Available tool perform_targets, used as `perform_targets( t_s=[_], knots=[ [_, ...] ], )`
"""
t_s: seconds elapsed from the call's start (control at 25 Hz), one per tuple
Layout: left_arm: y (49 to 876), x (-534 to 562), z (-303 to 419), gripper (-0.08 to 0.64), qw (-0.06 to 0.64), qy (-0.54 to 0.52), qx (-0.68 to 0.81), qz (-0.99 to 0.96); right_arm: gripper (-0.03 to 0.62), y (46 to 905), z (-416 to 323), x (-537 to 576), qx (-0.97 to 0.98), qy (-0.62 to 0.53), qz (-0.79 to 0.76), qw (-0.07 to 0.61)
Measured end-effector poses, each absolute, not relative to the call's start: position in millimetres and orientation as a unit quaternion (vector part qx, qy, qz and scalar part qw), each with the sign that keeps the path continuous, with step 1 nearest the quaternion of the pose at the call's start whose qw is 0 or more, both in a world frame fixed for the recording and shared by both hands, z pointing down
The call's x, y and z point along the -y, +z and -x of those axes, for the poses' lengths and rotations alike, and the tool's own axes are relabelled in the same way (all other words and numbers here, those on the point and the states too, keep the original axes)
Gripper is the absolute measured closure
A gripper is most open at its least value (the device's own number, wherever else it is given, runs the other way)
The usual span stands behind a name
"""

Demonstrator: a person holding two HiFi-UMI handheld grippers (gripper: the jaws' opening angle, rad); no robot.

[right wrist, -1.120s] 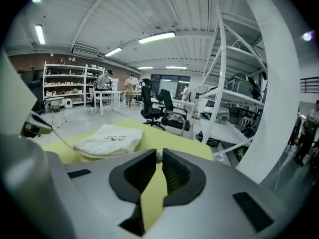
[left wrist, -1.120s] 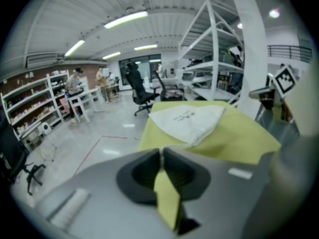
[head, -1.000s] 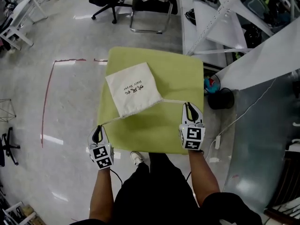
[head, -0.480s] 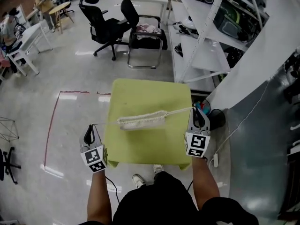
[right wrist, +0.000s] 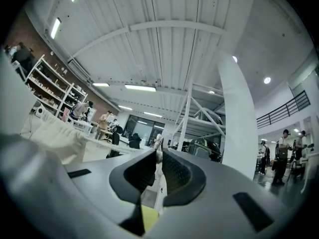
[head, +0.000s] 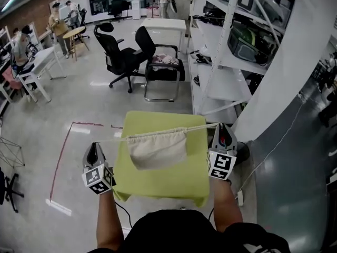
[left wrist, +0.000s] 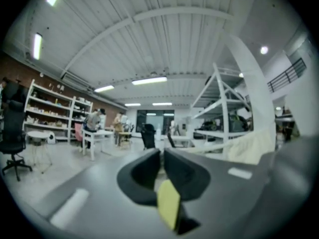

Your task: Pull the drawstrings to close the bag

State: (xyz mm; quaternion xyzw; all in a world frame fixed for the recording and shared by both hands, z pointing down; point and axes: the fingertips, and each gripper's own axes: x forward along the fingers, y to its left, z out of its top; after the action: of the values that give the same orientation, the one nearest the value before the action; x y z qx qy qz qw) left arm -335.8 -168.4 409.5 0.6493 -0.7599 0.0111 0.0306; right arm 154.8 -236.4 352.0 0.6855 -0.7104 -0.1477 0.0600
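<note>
Now lifted off the table [head: 158, 181], the bag [head: 157, 149] is hung on taut drawstrings [head: 202, 127] clamped in the jaws of left gripper [head: 93, 153] and right gripper [head: 223, 136], its mouth judged nearly closed.

The green table [head: 158, 181] is seen steeply from above in the head view. Each gripper view is aimed level along its jaws, close behind; the cream bag [head: 157, 149] is shared by all three
</note>
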Motion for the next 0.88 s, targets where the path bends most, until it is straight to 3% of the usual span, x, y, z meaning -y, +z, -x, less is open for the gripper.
perform_targets(
  t_s=[0.48, 0.88],
  knots=[
    [372, 164, 326, 0.526, 0.059, -0.084, 0.761, -0.641, 0.554, 301, -219, 238, 0.694, -0.142, -0.705, -0.014],
    [372, 158, 333, 0.525, 0.06, -0.068, 0.772, -0.629, 0.554, 294, -254, 233, 0.688, -0.104, -0.716, -0.058]
  ],
)
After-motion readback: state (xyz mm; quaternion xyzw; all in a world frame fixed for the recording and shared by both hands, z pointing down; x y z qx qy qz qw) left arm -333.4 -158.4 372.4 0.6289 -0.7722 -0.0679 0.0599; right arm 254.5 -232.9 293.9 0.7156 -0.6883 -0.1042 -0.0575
